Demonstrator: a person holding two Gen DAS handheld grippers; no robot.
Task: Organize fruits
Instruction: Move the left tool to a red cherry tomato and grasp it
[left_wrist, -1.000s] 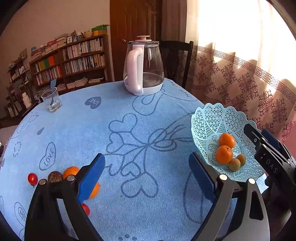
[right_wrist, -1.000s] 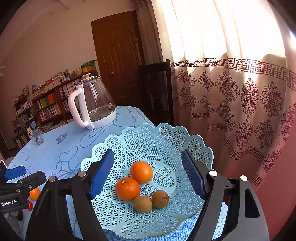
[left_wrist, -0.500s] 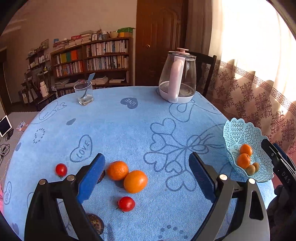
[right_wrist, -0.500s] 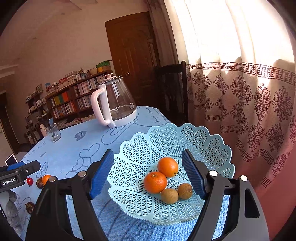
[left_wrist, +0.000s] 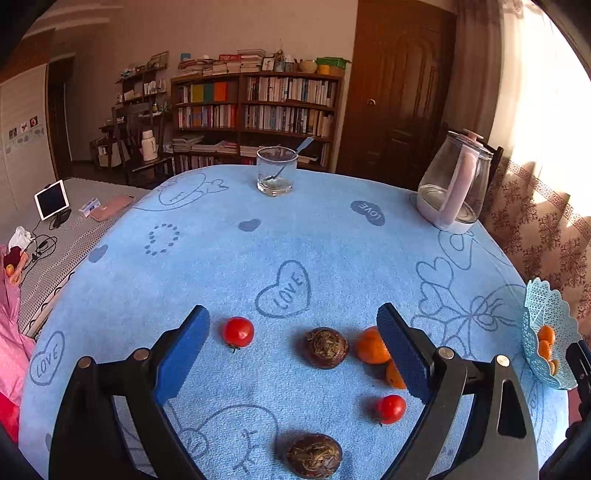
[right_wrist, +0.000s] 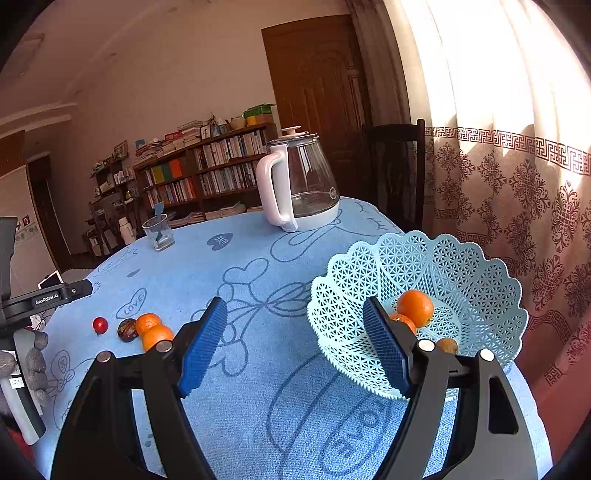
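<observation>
My left gripper (left_wrist: 291, 350) is open and empty above loose fruit on the blue tablecloth: a red tomato (left_wrist: 238, 331), a dark brown fruit (left_wrist: 325, 347) between the fingers, two oranges (left_wrist: 371, 346) partly behind the right finger, a second tomato (left_wrist: 390, 408) and a second brown fruit (left_wrist: 314, 455) nearer me. My right gripper (right_wrist: 295, 343) is open and empty beside the pale blue lattice basket (right_wrist: 472, 273), which holds oranges (right_wrist: 415, 308) and small brown fruits (right_wrist: 447, 345). The basket also shows in the left wrist view (left_wrist: 543, 314) at the right table edge.
A glass kettle (left_wrist: 454, 184) with a pink handle stands at the far right of the table, and a glass (left_wrist: 276, 170) with a spoon stands at the back. A dark chair (right_wrist: 395, 173) and a curtain are behind the table. A grey mat with a tablet (left_wrist: 51, 199) lies left.
My left gripper swung left from the basket side to the loose fruit, which now lies between and before its fingers. My right gripper drew back left, so the basket sits to its right.
</observation>
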